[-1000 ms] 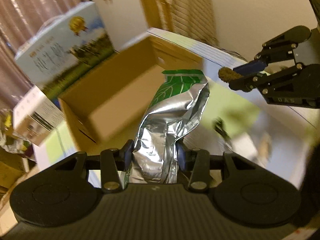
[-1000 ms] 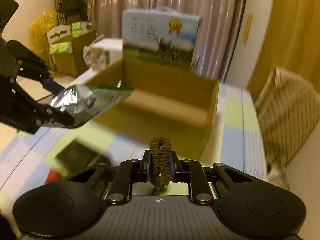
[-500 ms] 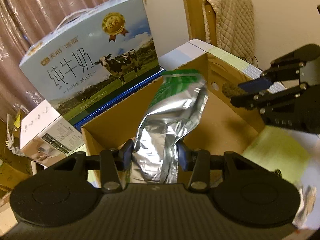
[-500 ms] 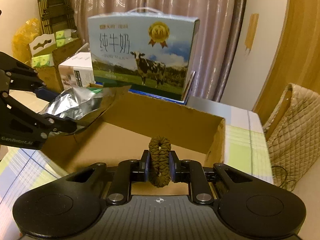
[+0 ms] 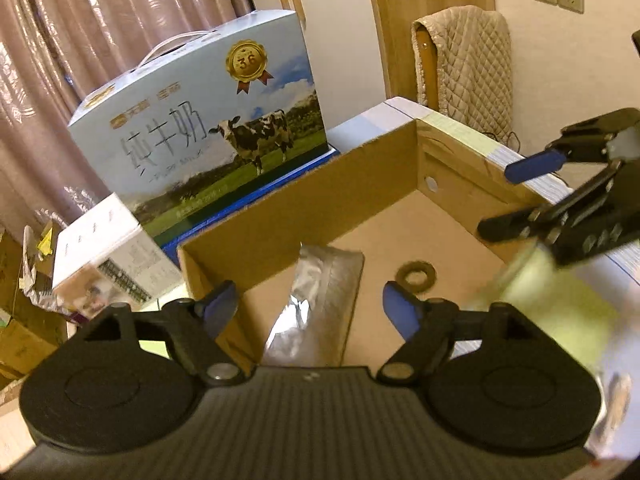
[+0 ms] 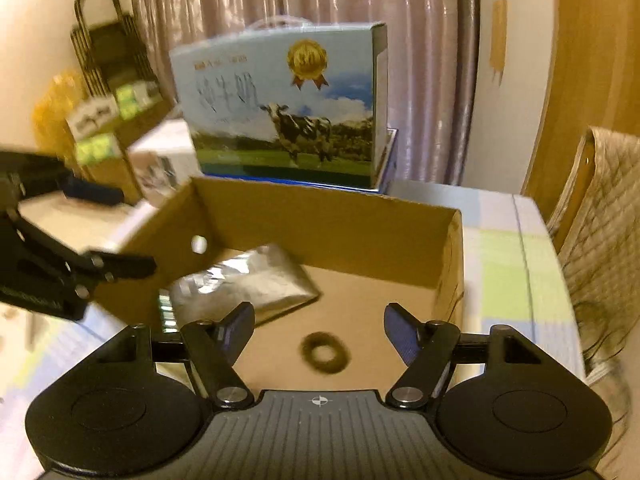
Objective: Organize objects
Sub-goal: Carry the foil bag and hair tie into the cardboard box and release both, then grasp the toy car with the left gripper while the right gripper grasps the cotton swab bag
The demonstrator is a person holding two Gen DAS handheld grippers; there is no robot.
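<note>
An open cardboard box [image 5: 280, 216] [image 6: 340, 216] stands on the table. A silver foil pouch [image 5: 316, 304] [image 6: 244, 284] lies flat on its floor. A dark brown hair tie [image 5: 416, 273] [image 6: 325, 352] lies on the floor beside the pouch. My left gripper [image 5: 308, 308] is open and empty above the box's near edge; it also shows at the left of the right wrist view [image 6: 100, 232]. My right gripper [image 6: 320, 328] is open and empty above the box; it shows at the right of the left wrist view [image 5: 520, 200].
A blue milk carton box with a cow picture [image 5: 208, 128] [image 6: 288, 112] stands behind the cardboard box. A small white box [image 5: 108, 252] sits to its left. A chair with a quilted cover [image 5: 468, 60] [image 6: 600, 208] stands at the table's right. The tablecloth [image 6: 508, 264] is checked green and blue.
Both grippers opened over the box. The foil pouch dropped from my left gripper and the hair tie from my right; both now lie on the box floor.
</note>
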